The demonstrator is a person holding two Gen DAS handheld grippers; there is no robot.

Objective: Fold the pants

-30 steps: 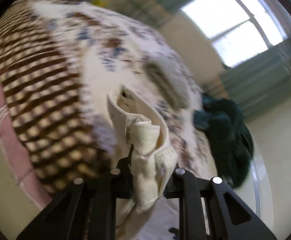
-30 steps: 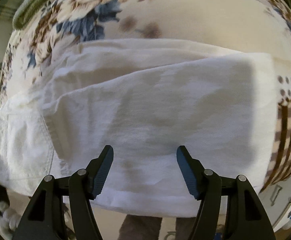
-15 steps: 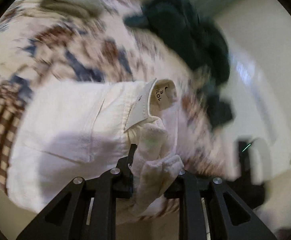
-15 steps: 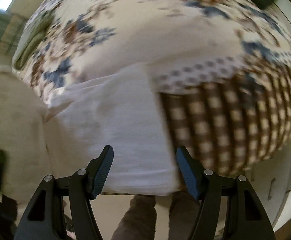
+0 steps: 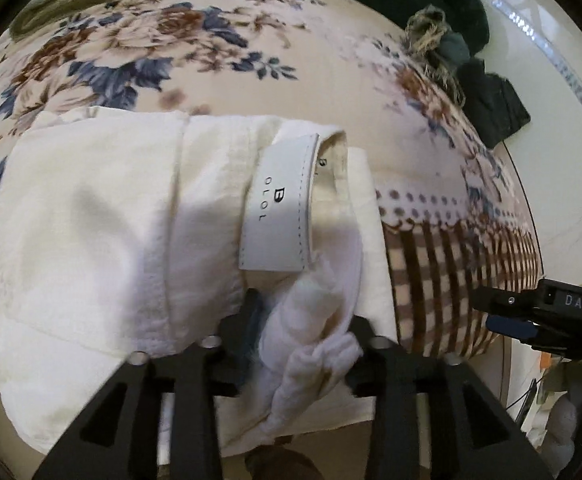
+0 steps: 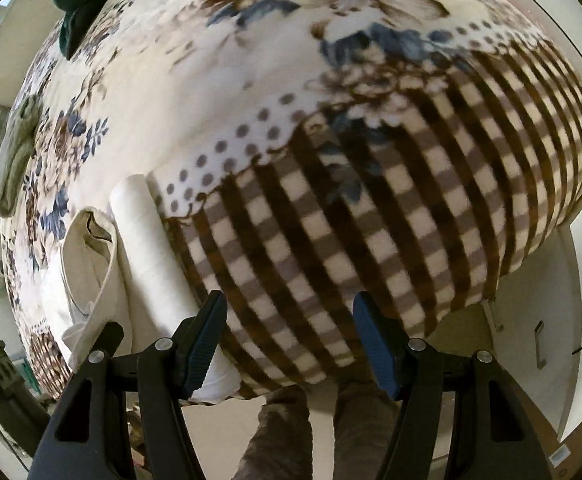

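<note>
Pants (image 5: pixel 103 248) swung over since earlier, now folded, label up.

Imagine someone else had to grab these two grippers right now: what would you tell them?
Left gripper: jaws opening, a bunch of the white pants cloth between them; it is letting go.
Right gripper: open, holding nothing, above the checked part of the blanket, just beside the pants' edge.
Pants: lying folded over on the flowered blanket near the bed's edge, waistband label facing up.
Done: a fold is laid down.
Left: probably free the bunched cloth, smooth it, fold again if a smaller bundle is wanted.
</note>
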